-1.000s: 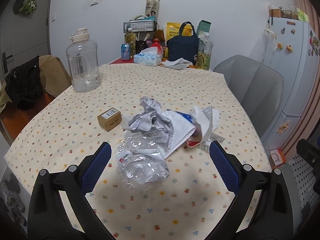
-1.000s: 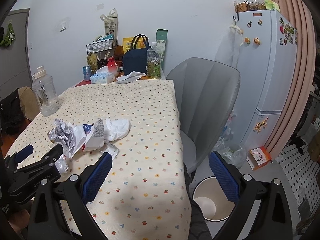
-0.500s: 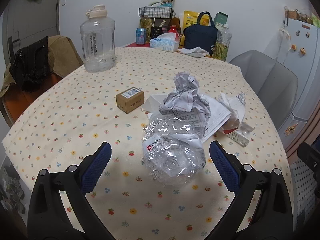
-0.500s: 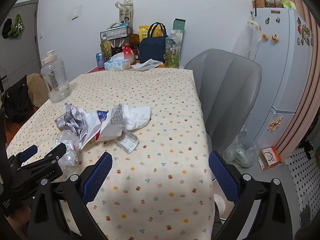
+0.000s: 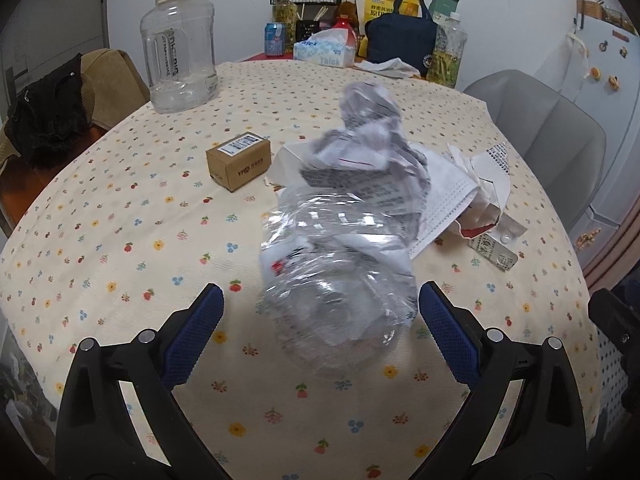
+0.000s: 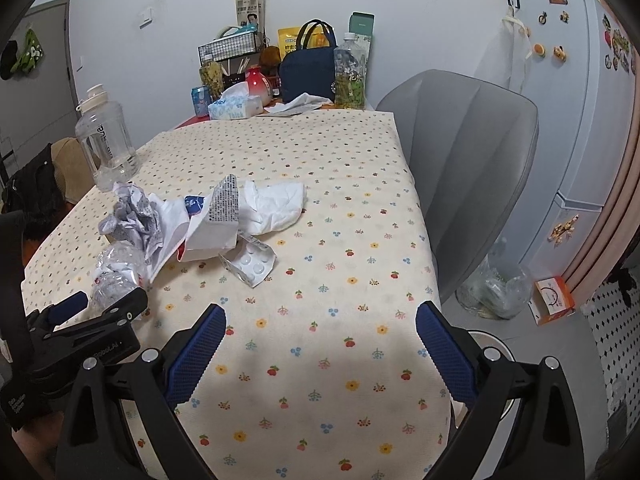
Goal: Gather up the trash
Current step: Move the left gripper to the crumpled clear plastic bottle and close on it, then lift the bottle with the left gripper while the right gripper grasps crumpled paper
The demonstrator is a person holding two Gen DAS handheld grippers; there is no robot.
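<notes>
Left wrist view: my left gripper [image 5: 320,316] is spread wide, empty.
Crushed plastic bottle [image 5: 340,280]: clear, crumpled, red-marked label; lies on the desk [image 5: 120,240] between my left pads, touching neither.
Crumpled paper [image 5: 372,140]: grey-printed wad, just behind the bottle.
Right wrist view: my right gripper [image 6: 320,344] is wide open, holding nothing, above bare cloth; trash pile lies ahead-left.

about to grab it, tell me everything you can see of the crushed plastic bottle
The bottle is clear, thin plastic, crumpled flat, with a white label showing some red. It lies on its side on the tablecloth, its far end tucked under the crumpled paper. The open left gripper straddles its near end, fingers not touching it.
</notes>
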